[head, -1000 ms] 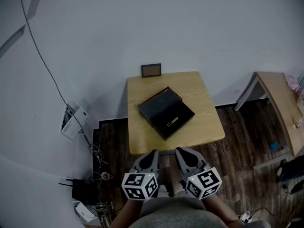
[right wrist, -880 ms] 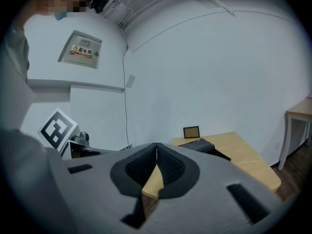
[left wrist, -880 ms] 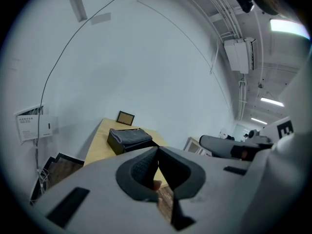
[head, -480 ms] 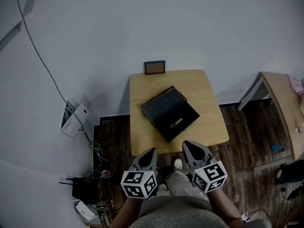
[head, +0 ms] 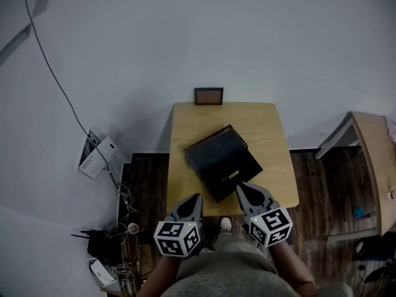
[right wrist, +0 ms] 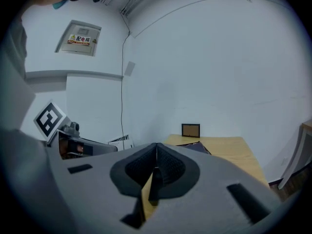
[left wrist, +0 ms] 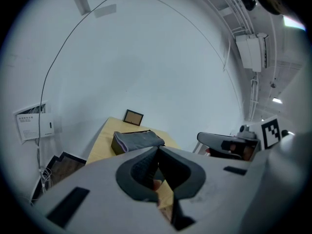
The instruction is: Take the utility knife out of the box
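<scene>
Black and flat, the box (head: 221,159) lies at a slant in the middle of the frame, on the wooden table (head: 272,122). Its lid is closed, and a small yellow mark (head: 234,173) sits near its lower corner. No knife is visible, so I judge that the utility knife is inside the box. The left gripper (head: 197,198) and the right gripper (head: 242,189) are at the lower centre, at the near table edge, one on each side of that corner. Both are clenched, jaws pressed together with nothing between them. This placing probably prepares one to steady the box and the other to lift the lid.
</scene>
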`<state>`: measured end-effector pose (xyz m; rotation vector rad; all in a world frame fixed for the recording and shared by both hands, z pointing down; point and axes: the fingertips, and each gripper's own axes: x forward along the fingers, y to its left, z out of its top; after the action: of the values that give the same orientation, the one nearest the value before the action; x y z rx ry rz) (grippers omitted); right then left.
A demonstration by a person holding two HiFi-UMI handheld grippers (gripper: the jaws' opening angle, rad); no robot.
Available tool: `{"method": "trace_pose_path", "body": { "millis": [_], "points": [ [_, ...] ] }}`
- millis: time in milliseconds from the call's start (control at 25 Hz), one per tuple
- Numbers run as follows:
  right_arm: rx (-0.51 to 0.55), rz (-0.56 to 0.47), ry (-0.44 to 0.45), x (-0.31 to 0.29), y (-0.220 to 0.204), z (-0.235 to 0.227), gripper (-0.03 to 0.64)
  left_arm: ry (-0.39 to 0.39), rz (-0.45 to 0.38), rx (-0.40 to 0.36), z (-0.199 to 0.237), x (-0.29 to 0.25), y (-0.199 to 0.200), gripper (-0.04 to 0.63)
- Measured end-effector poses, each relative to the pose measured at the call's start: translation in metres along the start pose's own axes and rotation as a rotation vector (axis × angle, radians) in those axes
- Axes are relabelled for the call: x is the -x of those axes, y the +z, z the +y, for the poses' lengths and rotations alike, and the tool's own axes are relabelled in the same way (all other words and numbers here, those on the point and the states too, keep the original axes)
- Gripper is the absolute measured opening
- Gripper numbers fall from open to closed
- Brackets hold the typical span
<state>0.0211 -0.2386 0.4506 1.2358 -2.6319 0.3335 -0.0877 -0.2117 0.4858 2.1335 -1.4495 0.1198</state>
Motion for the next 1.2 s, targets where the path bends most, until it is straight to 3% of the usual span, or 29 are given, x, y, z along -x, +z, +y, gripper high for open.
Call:
{"method": "trace_pose_path", "body": {
  "millis": [680, 1200],
  "points": [
    [0.208, 0.266, 0.248, -0.084, -0.043, -0.057, 0.0, 0.166, -0.059, 0.08, 0.03, -0.06, 0.031, 0.004],
    [0.599, 0.61, 0.613, -0.112, -0.123, -0.052, 0.022, 0.288, -0.087, 0.142, 0.049, -0.062, 0.03, 0.005]
  ]
}}
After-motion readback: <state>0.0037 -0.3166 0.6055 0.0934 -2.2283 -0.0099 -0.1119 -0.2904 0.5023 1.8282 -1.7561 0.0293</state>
